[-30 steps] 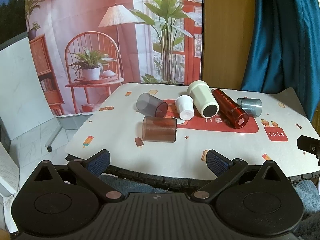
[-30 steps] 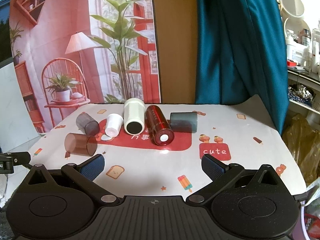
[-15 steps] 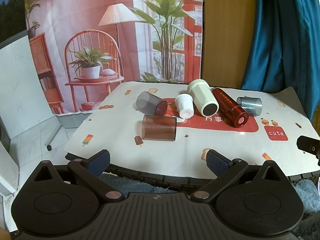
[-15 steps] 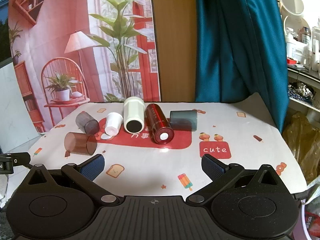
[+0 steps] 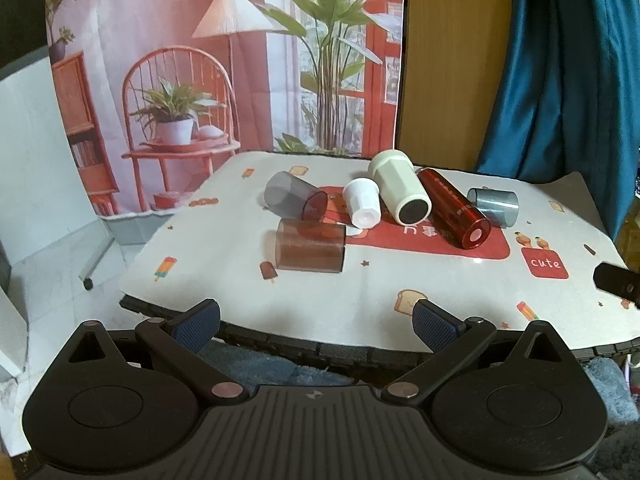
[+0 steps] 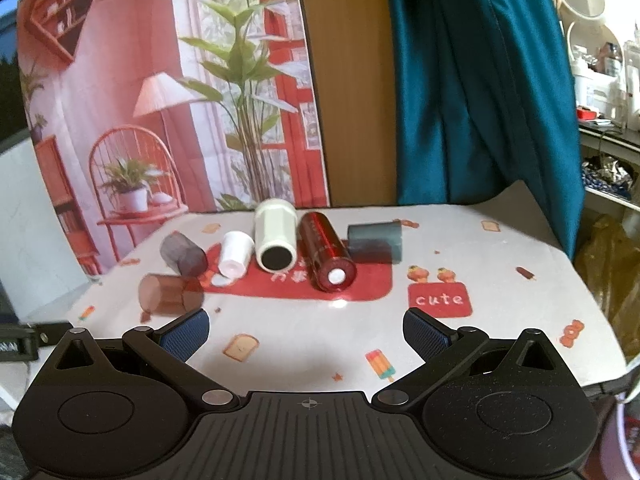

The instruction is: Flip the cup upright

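Several cups lie on their sides on the patterned table mat [image 5: 400,280]: a brown translucent cup [image 5: 310,250] [image 6: 170,294], a dark grey cup [image 5: 295,202] [image 6: 183,254], a small white cup [image 5: 362,207] [image 6: 235,254], a tall cream cup [image 5: 400,192] [image 6: 276,234], a red cup [image 5: 454,213] [image 6: 327,254] and a blue-grey cup [image 5: 494,206] [image 6: 375,240]. My left gripper [image 5: 316,322] is open and empty at the mat's near edge. My right gripper [image 6: 306,332] is open and empty over the mat's front.
A printed backdrop [image 5: 224,60] hangs behind the table, with a teal curtain [image 6: 480,88] to the right. The mat's front edge [image 5: 320,346] overhangs a dark base. The other gripper's tip [image 5: 618,282] shows at the right of the left wrist view. Shelves with clutter [image 6: 604,80] stand far right.
The right wrist view has moved slightly closer to the cups. The left gripper and the cups have barely moved.
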Available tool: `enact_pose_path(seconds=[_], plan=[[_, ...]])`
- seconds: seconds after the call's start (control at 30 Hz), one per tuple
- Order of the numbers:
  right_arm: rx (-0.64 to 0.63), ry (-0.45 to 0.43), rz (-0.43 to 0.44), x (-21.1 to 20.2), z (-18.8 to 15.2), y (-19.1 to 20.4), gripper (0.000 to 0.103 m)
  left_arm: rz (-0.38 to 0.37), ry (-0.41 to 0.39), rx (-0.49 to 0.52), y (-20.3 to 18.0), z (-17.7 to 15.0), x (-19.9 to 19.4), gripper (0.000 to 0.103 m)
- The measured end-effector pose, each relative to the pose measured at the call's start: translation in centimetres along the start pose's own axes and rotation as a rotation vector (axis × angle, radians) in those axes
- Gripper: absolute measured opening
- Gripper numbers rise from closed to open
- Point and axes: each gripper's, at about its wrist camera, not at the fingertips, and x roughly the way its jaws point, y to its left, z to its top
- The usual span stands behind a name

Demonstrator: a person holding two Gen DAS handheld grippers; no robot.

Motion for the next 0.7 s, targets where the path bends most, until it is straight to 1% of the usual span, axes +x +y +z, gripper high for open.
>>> enact_pose_path(seconds=[0.1, 0.2, 0.3, 0.33, 0.4, 0.43, 0.5, 0.57, 0.6, 0.7], plan=[[0.002, -0.059, 0.014, -0.2, 0.7, -0.4, 0.103, -0.014, 0.013, -0.003, 0.3, 0.2, 0.4, 0.103], [-0.039, -0.096, -0.008, 0.3, 1.8, -0.3, 0.103, -0.003, 0.007, 0.003, 0.9, 0.8, 1.0, 0.103], [-0.061, -0.072, 0.008, 2.1, 2.9, -0.1, 0.103, 0.019, 0.012, 0.002, 1.9, 1.9, 2.7, 0.103], [-0.053, -0.056, 0.024, 2.8, 3.4, -0.2, 0.103, 0.023, 0.012, -0.001, 2.4, 2.3, 3.2, 0.103], [-0.026, -0.015, 0.066, 4.5, 4.2, -0.2, 0.103, 0.057, -0.004, -0.020, 3.5, 3.4, 4.4, 0.103], [-0.017, 0.003, 0.074, 5.2, 4.5, -0.2, 0.103, 0.061, -0.008, -0.031, 4.0, 3.9, 4.8, 0.103], [-0.018, 0.022, 0.050, 6.9, 5.1, 0.3, 0.103, 0.063, -0.018, -0.059, 5.0, 5.1, 5.9, 0.103], [-0.014, 0.025, 0.006, 8.5, 5.4, 0.7, 0.103, 0.074, -0.021, -0.072, 5.6, 6.1, 7.2, 0.103], [-0.001, 0.032, 0.004, 9.3, 5.5, 0.7, 0.103, 0.082, -0.017, -0.072, 5.8, 6.6, 8.2, 0.103], [0.046, 0.041, 0.037, 11.1, 5.3, 0.1, 0.103, 0.098, 0.015, -0.076, 6.2, 7.8, 11.1, 0.103]])
